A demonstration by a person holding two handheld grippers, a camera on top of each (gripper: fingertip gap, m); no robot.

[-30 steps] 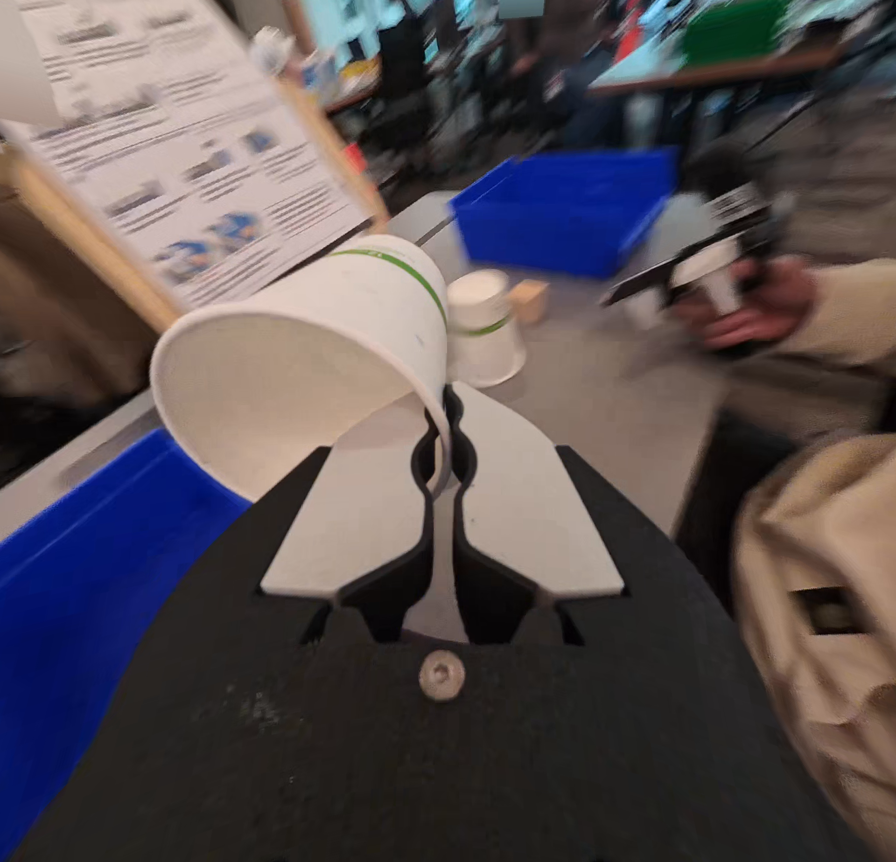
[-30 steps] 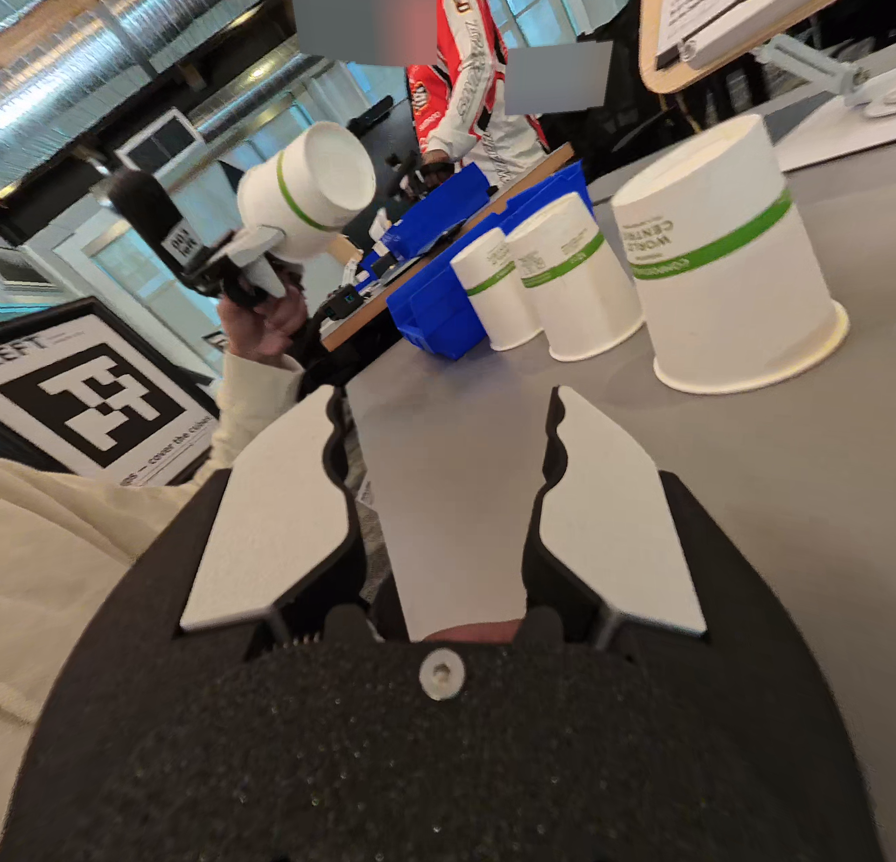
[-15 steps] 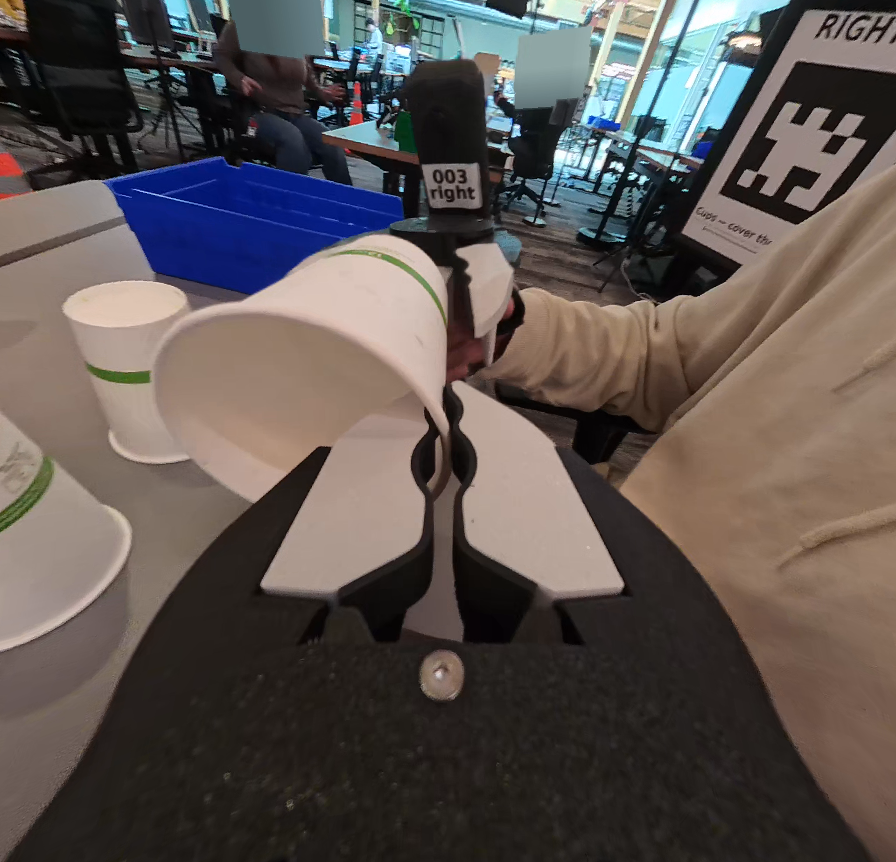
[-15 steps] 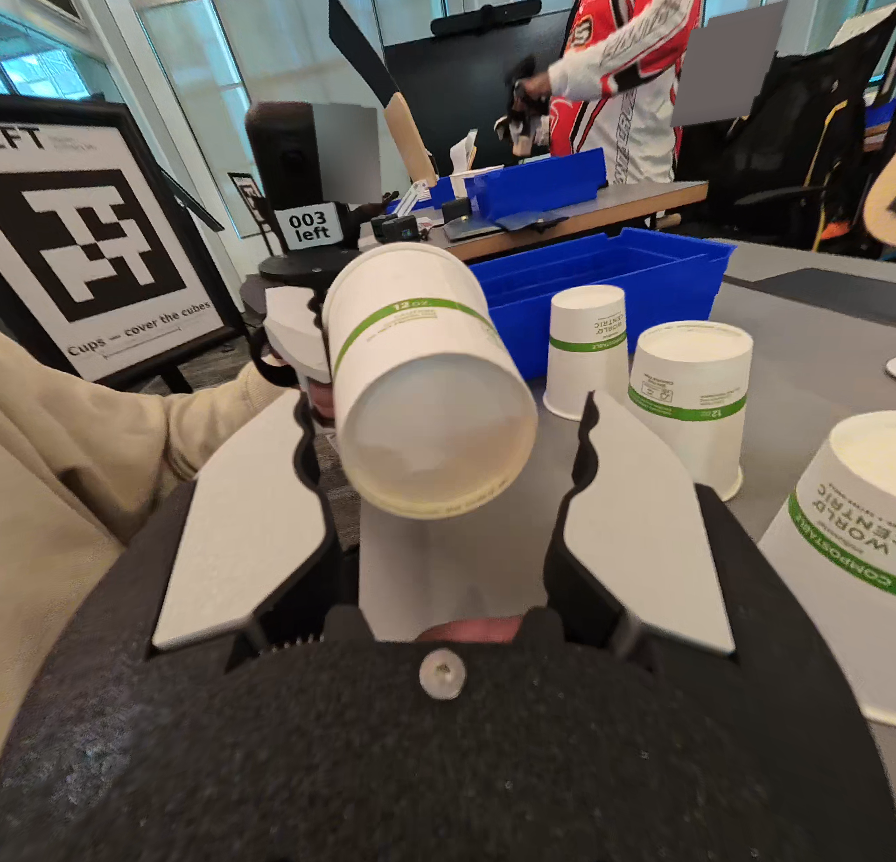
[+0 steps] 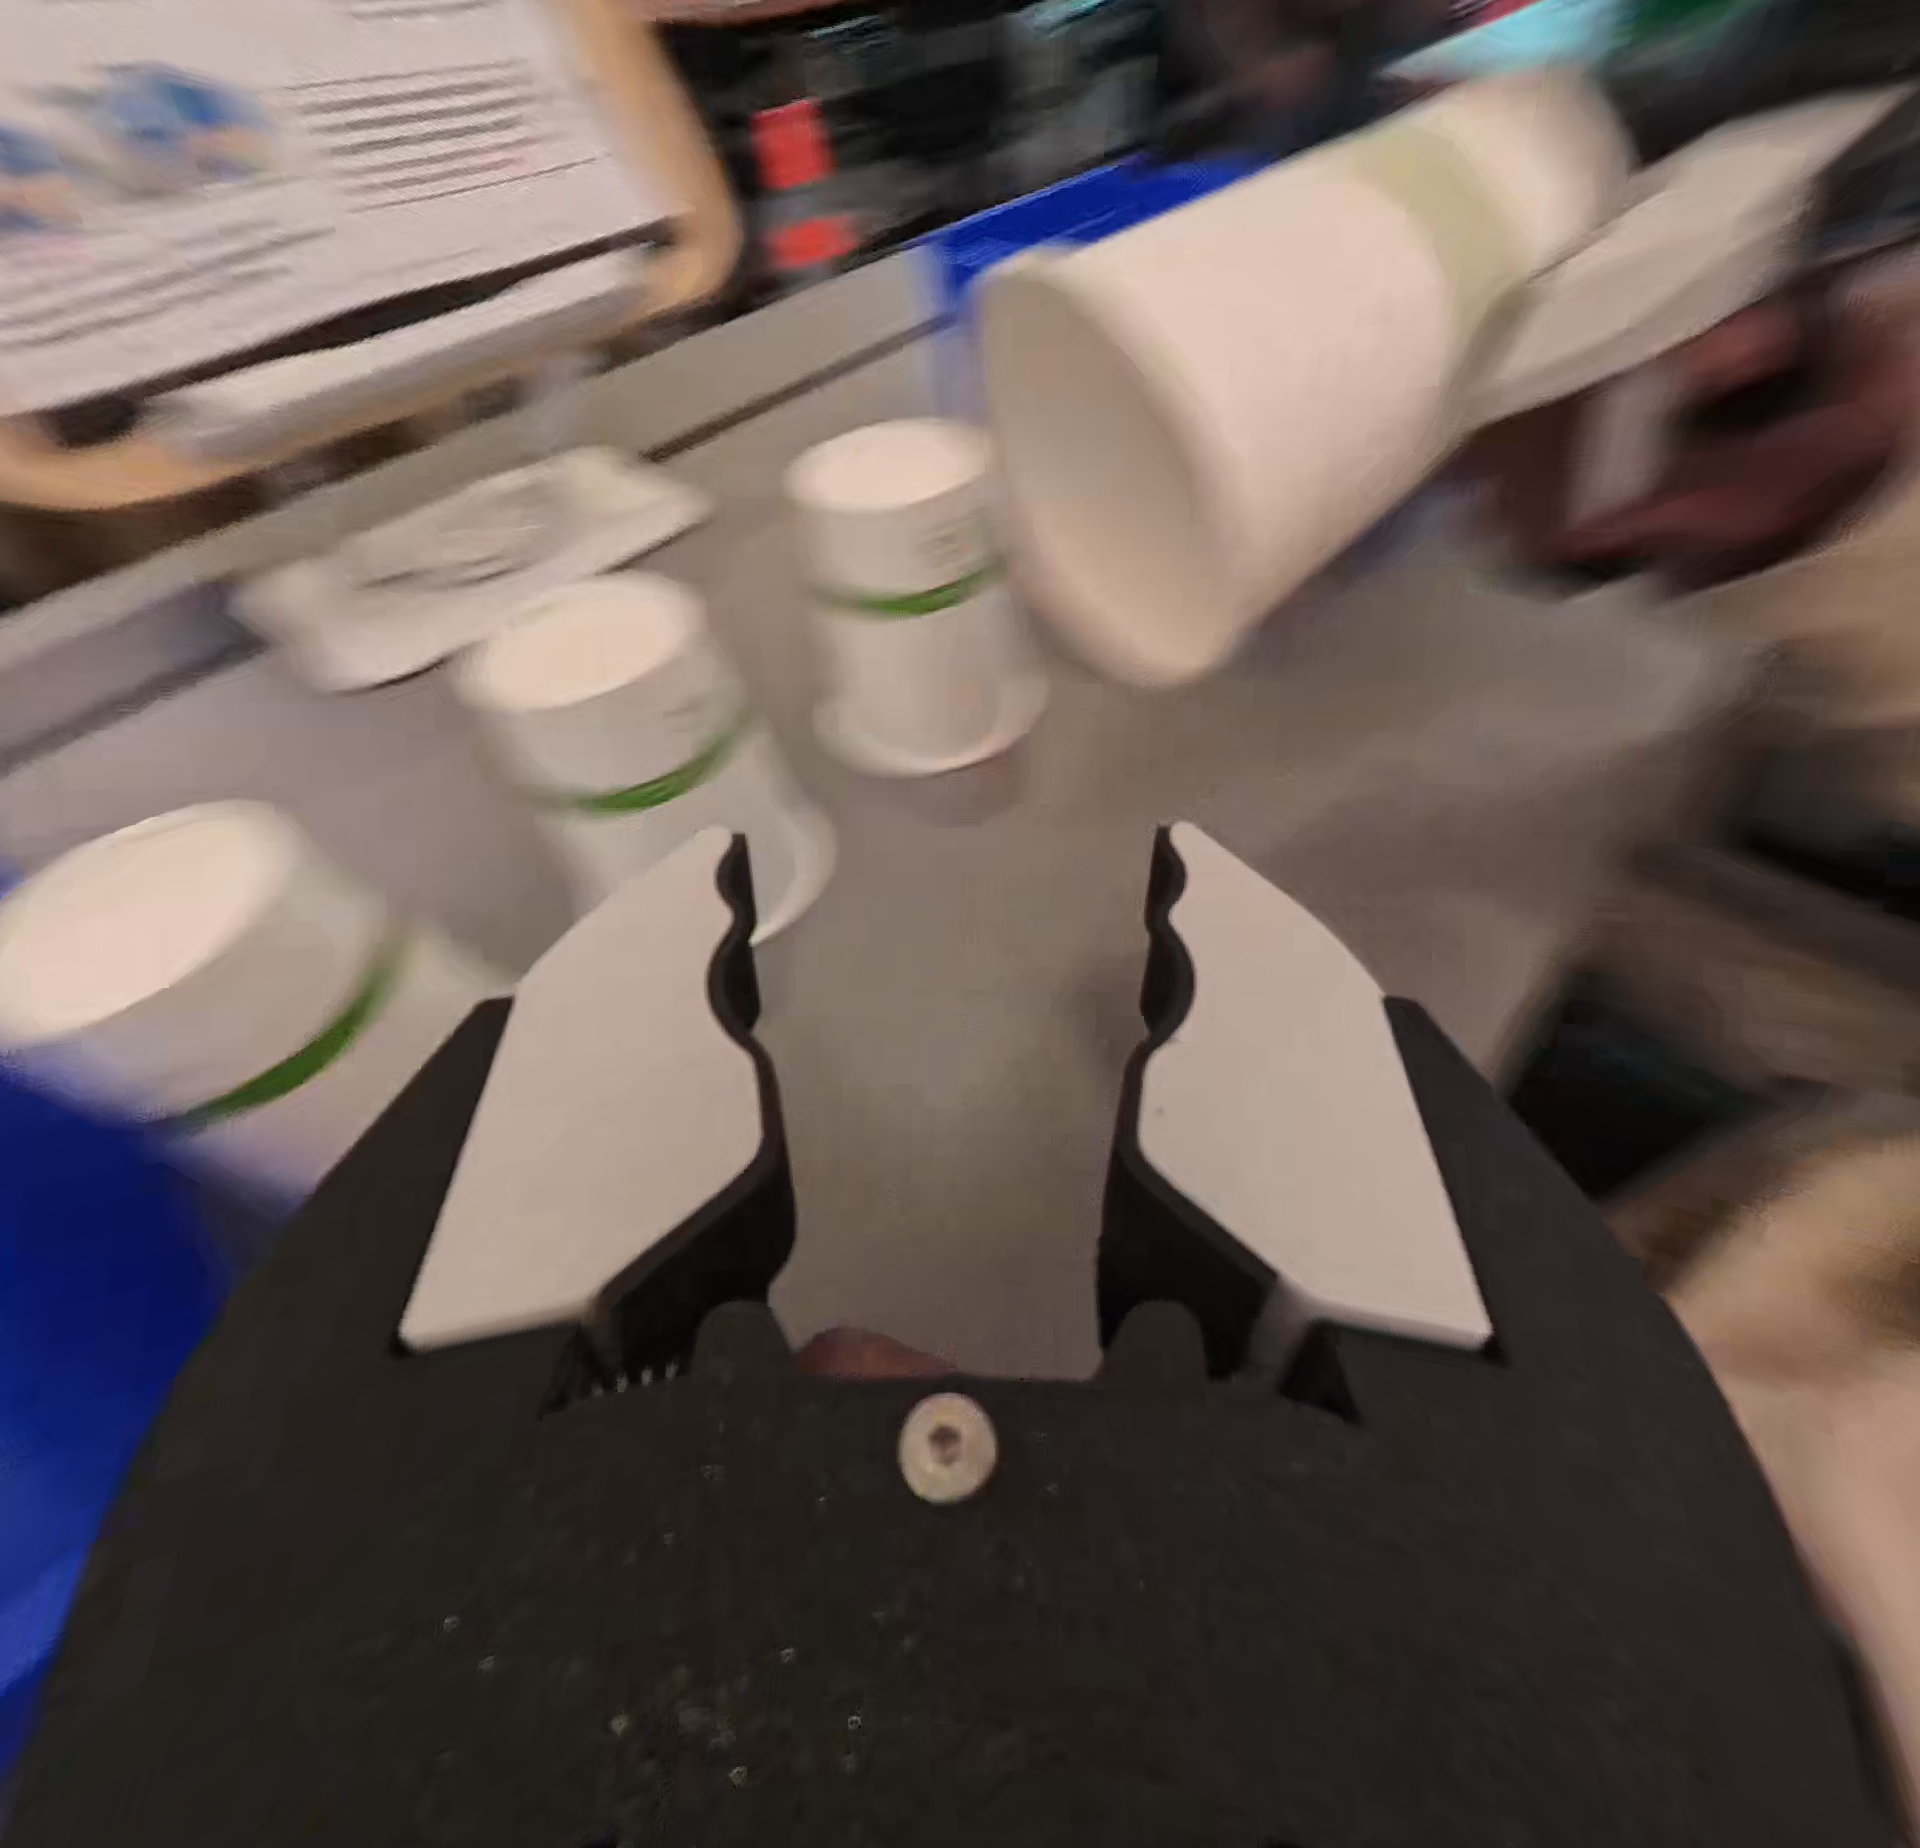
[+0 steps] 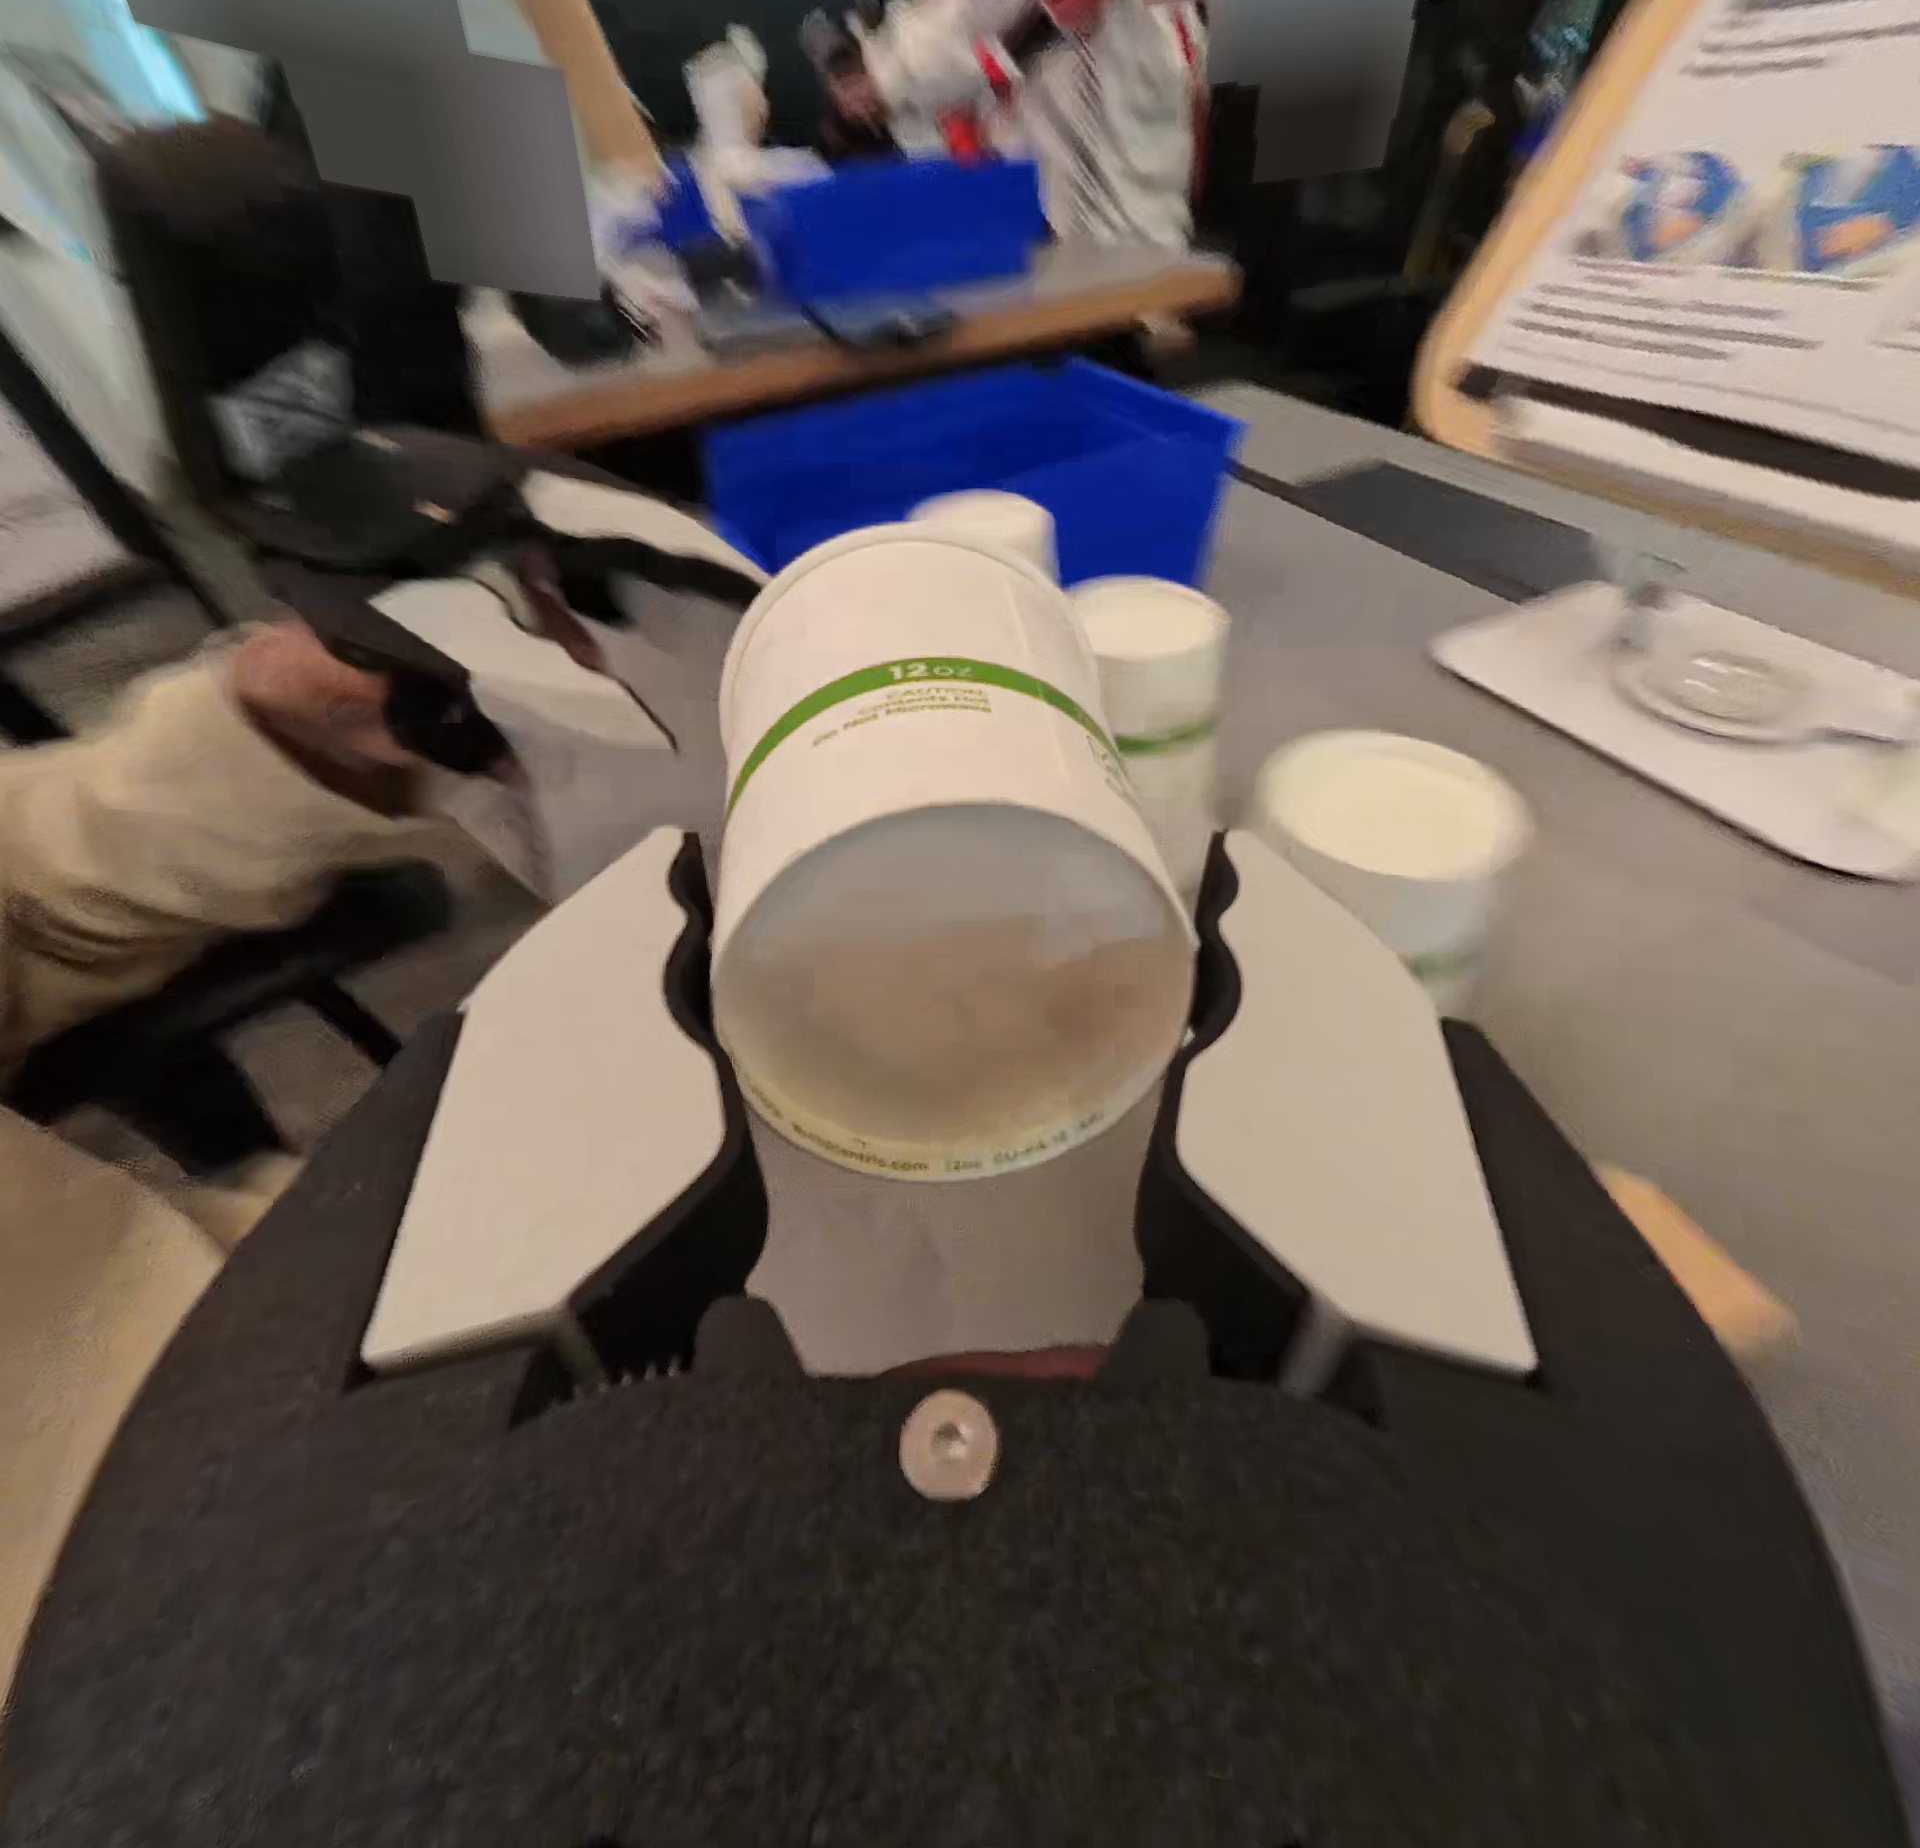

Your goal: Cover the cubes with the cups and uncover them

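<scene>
Right claw (image 6: pixel 951 925) gripping paper cup (image 6: pixel 925 811) by its base, left claw (image 5: pixel 945 899) open, empty

Upturned cups (image 5: pixel 914 593) crowding table (image 5: pixel 935 1071) ahead

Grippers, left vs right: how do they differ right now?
The left gripper is open and empty; the right gripper is shut on a cup, its fingers against the base end. The left points down at the table with three upside-down cups; the right holds its cup on its side in the air, base toward its camera. Both have pale fingers on black bodies.
</scene>
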